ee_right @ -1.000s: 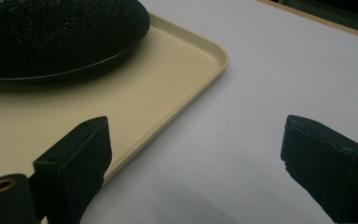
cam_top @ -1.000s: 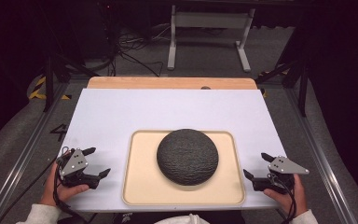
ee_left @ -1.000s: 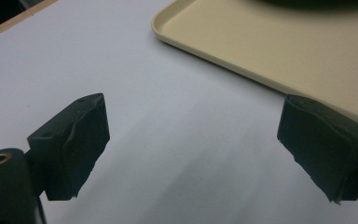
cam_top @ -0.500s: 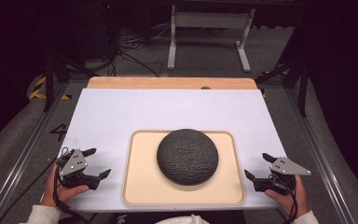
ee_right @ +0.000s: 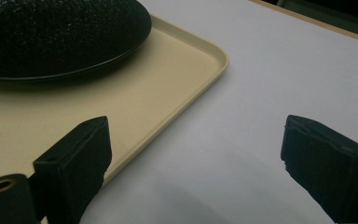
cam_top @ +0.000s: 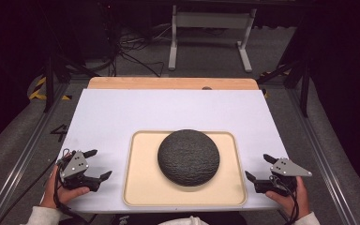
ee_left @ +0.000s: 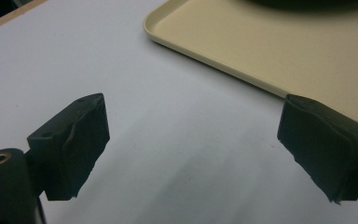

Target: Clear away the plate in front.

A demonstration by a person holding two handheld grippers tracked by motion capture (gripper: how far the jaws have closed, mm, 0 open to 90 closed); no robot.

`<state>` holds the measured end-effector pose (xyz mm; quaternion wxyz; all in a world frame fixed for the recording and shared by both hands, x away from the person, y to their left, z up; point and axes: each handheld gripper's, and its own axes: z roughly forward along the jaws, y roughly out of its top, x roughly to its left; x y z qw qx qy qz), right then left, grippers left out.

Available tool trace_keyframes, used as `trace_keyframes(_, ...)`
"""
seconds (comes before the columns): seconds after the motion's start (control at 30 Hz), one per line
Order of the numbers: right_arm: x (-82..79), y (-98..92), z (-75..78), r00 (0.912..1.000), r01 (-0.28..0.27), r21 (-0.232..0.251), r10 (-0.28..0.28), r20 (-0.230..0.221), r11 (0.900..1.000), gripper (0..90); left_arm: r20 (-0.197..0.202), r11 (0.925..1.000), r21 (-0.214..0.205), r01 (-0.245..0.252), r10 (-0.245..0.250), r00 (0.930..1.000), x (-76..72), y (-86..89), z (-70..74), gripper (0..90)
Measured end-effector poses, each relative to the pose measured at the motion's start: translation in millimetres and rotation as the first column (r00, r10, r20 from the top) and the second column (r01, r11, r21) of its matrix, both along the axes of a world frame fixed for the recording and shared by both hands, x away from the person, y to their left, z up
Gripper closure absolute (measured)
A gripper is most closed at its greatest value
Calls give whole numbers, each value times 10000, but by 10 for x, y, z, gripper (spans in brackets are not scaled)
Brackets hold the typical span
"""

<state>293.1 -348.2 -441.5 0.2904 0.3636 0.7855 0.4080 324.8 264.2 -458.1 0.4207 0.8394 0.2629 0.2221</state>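
A dark, rough-textured dome (cam_top: 188, 157) rests upside down on a beige tray (cam_top: 143, 187) near the table's front edge. My left gripper (cam_top: 98, 164) sits open on the white sheet to the left of the tray, jaws wide apart with nothing between them. My right gripper (cam_top: 258, 168) is open to the right of the tray, also holding nothing. In the left gripper view (ee_left: 205, 149) the tray's corner (ee_left: 223, 32) lies ahead to the right. In the right gripper view (ee_right: 196, 163) the dome (ee_right: 60, 32) and tray rim (ee_right: 200, 79) lie to the left.
A white sheet (cam_top: 168, 112) covers the tabletop, with a wooden strip (cam_top: 168, 83) along the far edge. Beyond the table stand a metal frame (cam_top: 211, 28) and loose cables (cam_top: 131, 56) on the floor. Bare sheet stretches behind the tray.
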Motion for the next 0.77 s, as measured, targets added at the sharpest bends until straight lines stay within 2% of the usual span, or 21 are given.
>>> trace_keyframes(0.3,7,-22,-8,10000,40,90,-39,-29,10000,90,10,10000,31,28,-28,10000,13,-18,-1,96)
trace_keyframes(0.37,7,-30,-9,10000,63,81,-63,-43,9999,90,63,9998,154,107,-108,9999,26,-22,1,95)
trace_keyframes(0.77,3,-47,-11,9999,137,132,-136,-70,9998,90,65,9999,112,52,-53,10000,48,-25,13,93)
